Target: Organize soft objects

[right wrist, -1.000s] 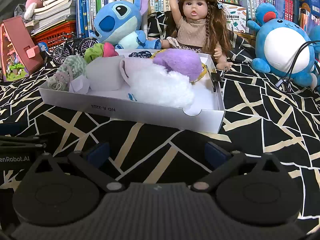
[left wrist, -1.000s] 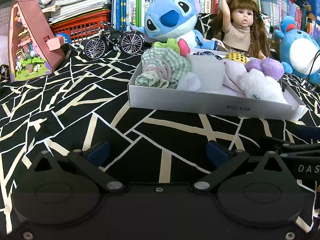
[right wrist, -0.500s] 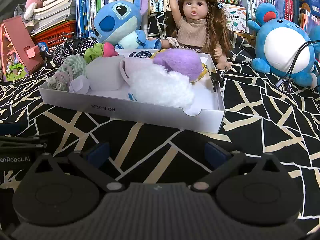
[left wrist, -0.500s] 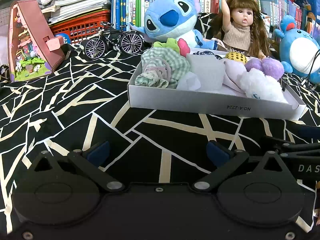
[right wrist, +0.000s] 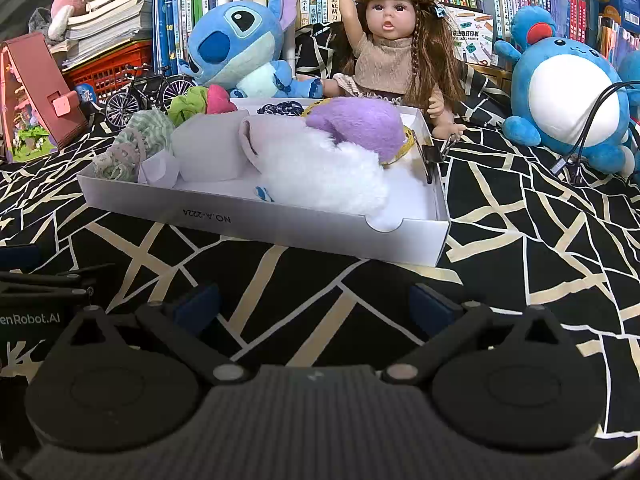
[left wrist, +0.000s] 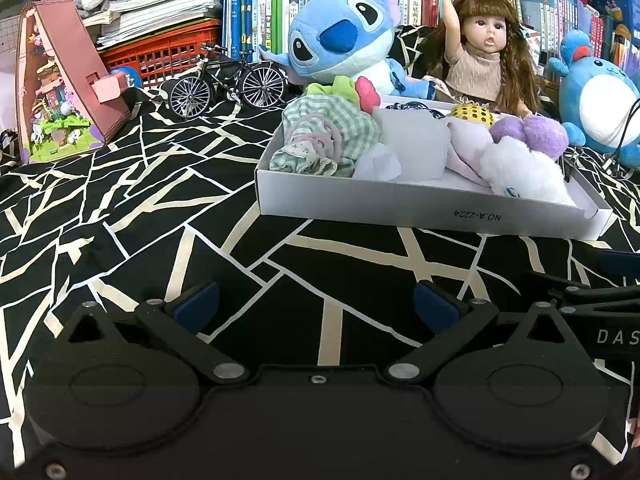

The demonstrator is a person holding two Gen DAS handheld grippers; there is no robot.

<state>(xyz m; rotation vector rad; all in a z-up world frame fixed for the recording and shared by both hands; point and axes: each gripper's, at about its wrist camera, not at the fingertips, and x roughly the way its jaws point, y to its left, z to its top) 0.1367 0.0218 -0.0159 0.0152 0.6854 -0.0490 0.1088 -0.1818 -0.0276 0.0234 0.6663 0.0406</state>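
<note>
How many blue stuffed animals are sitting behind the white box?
2. The big-eared blue plush sits behind the box's left end, beside the doll. The round blue plush with the white belly sits off to the right. Another blue shape at the right edge may be a third.

Blue round plush (right wrist: 568, 88) cut by right edge; box (right wrist: 280, 228) floor mostly hidden.

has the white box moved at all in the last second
No. The white box sits in the same spot against the doll behind it.
</note>
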